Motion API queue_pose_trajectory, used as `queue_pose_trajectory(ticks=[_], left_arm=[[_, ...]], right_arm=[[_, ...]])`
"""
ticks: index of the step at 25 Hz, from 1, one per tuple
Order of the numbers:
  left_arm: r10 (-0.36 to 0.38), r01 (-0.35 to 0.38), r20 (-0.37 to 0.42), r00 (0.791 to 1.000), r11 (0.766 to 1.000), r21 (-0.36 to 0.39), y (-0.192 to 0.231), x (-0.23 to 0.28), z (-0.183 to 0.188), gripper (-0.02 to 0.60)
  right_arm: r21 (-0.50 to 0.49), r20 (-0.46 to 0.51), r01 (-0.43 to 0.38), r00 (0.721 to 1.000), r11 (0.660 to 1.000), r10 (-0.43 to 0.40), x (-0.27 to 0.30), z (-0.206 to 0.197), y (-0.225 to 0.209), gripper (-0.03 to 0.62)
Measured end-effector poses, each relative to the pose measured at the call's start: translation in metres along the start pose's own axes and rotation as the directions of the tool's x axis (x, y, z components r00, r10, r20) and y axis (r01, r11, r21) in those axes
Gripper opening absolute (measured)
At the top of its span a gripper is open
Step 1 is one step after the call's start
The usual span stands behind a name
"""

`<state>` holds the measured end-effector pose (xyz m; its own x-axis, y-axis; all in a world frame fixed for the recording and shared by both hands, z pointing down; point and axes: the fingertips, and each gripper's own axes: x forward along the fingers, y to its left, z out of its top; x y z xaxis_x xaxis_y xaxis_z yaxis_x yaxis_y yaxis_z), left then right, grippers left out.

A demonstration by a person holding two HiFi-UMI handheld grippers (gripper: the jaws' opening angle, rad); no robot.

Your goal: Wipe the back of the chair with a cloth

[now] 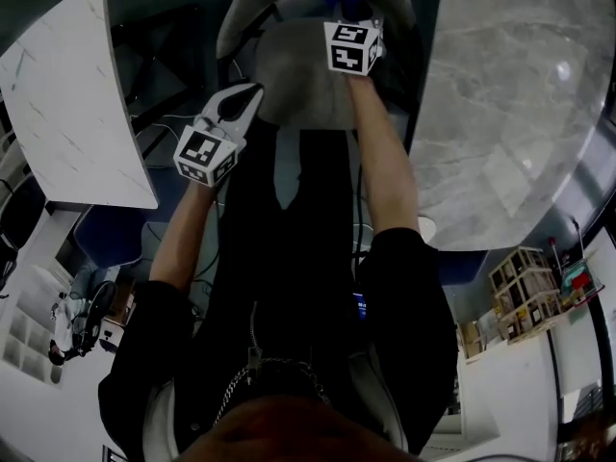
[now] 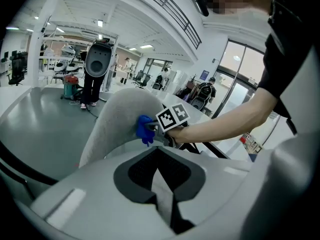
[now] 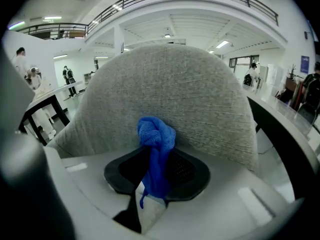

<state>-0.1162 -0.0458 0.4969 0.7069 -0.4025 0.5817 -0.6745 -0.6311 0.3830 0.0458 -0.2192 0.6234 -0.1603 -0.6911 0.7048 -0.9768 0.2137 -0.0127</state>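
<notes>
The grey fabric chair back [image 1: 298, 85] stands in front of me, and it fills the right gripper view [image 3: 190, 99]. My right gripper [image 1: 348, 12] is shut on a blue cloth [image 3: 156, 139], and the bunched end of the cloth presses on the fabric. The blue cloth [image 2: 145, 129] and the right gripper [image 2: 152, 130] also show against the chair back [image 2: 115, 119] in the left gripper view. My left gripper [image 1: 252, 92] is to the left, its tips close to the chair's edge. Its jaws [image 2: 159, 159] stand closed together with nothing between them.
A white marble table [image 1: 77, 104] lies to the left and a round grey marble table [image 1: 520, 104] to the right. A tall black machine [image 2: 97, 64] stands on the floor beyond the chair. A dark-legged table [image 3: 50, 101] flanks the chair.
</notes>
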Motion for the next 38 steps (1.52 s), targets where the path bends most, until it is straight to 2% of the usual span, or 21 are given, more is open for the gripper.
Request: queue_pose_trajectory(ticks=[8,16,19,24,26,27,29,31,32,33,35,36,38], left_arm=[[-0.055,0.057,-0.033,0.998,0.998,0.041,-0.01,0.015,0.004,0.011],[-0.095,0.099,-0.05,0.994,0.993,0.068,-0.012,0.026,0.011,0.011],[-0.105,0.109,-0.054,0.993,0.992,0.071,-0.012,0.03,0.011,0.011],[-0.112,0.116,-0.06,0.992,0.991,0.068,-0.012,0.032,0.009,0.011],[-0.111,0.115,-0.06,0.992,0.991,0.067,-0.01,0.032,0.009,0.011],[-0.109,0.113,-0.059,0.992,0.991,0.066,-0.009,0.032,0.009,0.011],[-0.102,0.106,-0.059,0.993,0.993,0.061,-0.007,0.031,0.009,0.011],[-0.088,0.091,-0.062,0.994,0.994,0.053,-0.002,0.029,0.007,0.011],[-0.079,0.082,-0.062,0.995,0.995,0.048,0.003,0.027,0.005,0.011],[-0.069,0.071,-0.062,0.996,0.997,0.042,0.007,0.025,0.003,0.011],[-0.043,0.045,-0.056,0.997,0.999,0.028,0.017,0.019,0.001,0.011],[-0.028,0.029,-0.053,0.998,0.999,0.017,0.021,0.015,-0.001,0.011],[0.004,-0.004,-0.046,0.999,1.0,-0.006,0.029,0.008,-0.004,0.011]], right_arm=[[0.096,-0.012,0.095,0.996,0.991,-0.094,-0.016,-0.018,-0.033,0.103],[0.245,-0.066,0.227,0.974,0.943,-0.217,-0.041,-0.053,-0.069,0.104],[0.298,-0.098,0.271,0.962,0.915,-0.253,-0.05,-0.07,-0.079,0.104],[0.409,-0.184,0.373,0.928,0.833,-0.325,-0.071,-0.109,-0.095,0.104],[0.411,-0.182,0.385,0.923,0.826,-0.34,-0.076,-0.115,-0.096,0.106],[0.394,-0.158,0.37,0.929,0.842,-0.334,-0.077,-0.113,-0.093,0.106],[0.301,-0.094,0.29,0.957,0.909,-0.274,-0.073,-0.1,-0.074,0.106],[0.151,-0.052,0.145,0.989,0.978,-0.138,-0.058,-0.083,-0.037,0.106],[0.069,-0.042,0.057,0.998,0.996,-0.054,-0.049,-0.076,-0.015,0.106],[-0.011,-0.039,-0.032,0.999,0.999,0.031,-0.041,-0.07,0.009,0.107],[-0.16,-0.054,-0.197,0.98,0.967,0.191,-0.029,-0.06,0.056,0.107],[-0.23,-0.067,-0.273,0.962,0.934,0.265,-0.025,-0.057,0.08,0.107],[-0.354,-0.107,-0.407,0.912,0.842,0.395,-0.023,-0.054,0.123,0.107]])
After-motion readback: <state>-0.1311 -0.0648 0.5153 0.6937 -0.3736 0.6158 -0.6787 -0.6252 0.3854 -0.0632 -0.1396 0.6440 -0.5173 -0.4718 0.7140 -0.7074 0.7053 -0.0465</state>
